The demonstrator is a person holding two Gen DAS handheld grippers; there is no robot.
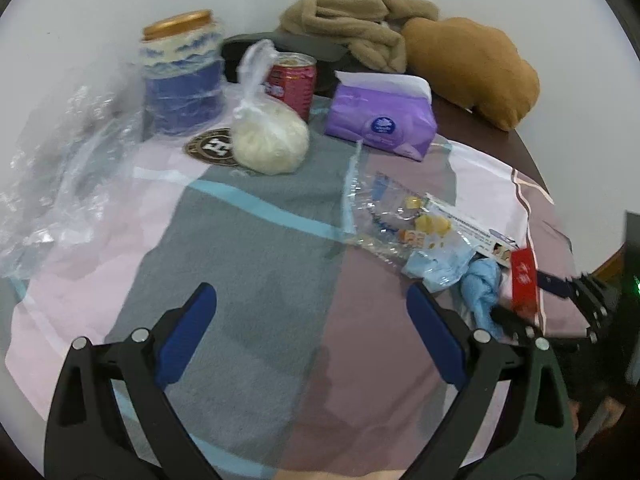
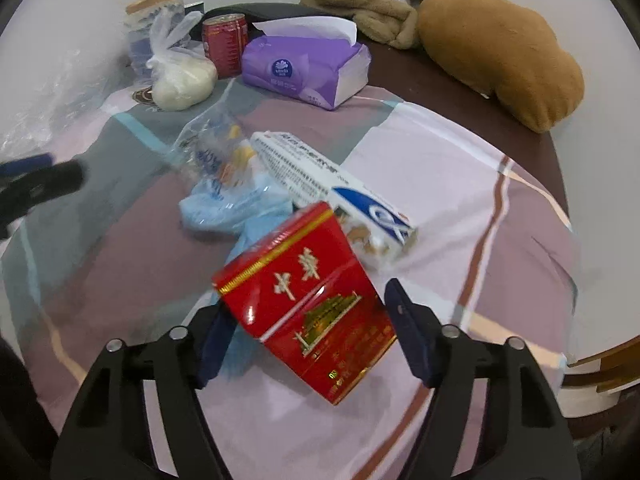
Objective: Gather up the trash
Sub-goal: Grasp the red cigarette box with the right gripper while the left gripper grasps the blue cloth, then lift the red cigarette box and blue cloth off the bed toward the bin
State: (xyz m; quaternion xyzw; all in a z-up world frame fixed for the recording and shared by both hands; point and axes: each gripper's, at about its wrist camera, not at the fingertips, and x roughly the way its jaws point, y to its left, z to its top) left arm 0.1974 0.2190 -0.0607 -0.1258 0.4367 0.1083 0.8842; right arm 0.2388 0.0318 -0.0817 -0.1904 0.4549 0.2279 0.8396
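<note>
Round table with a dark brown top, set against a white wall and mostly covered by a patchwork cloth in pink, grey and mauve.

Right gripper: partly closed around a red pack with gold characters. Pads sit against its two opposite sides as far as can be seen. Pack tilted, one corner toward the camera, well in front of the purple tissue pack and over the pink part of the cloth.

Left gripper: wide open, nothing between the pads. Hangs over the grey and mauve panels, in front of the tissue pack and to its left.

Trash pile, between the red pack and the tissue pack:
- white-and-blue printed carton, lying flat, its near end just behind the red pack;
- crumpled light-blue material, touching the carton's left side and running under the red pack;
- clear wrapper with blue print and yellow bits inside, on the side of the pile nearest the tissue pack.

Other items:
- knotted clear bag with white contents, left of the tissue pack;
- red can, upright, just beside its left end;
- jar with a gold lid, further left, behind the bag;
- loose clear plastic sheet, far left at the table edge;
- beige fleece, behind the tissue pack;
- tan cushion, to its right on the bare table top.
</note>
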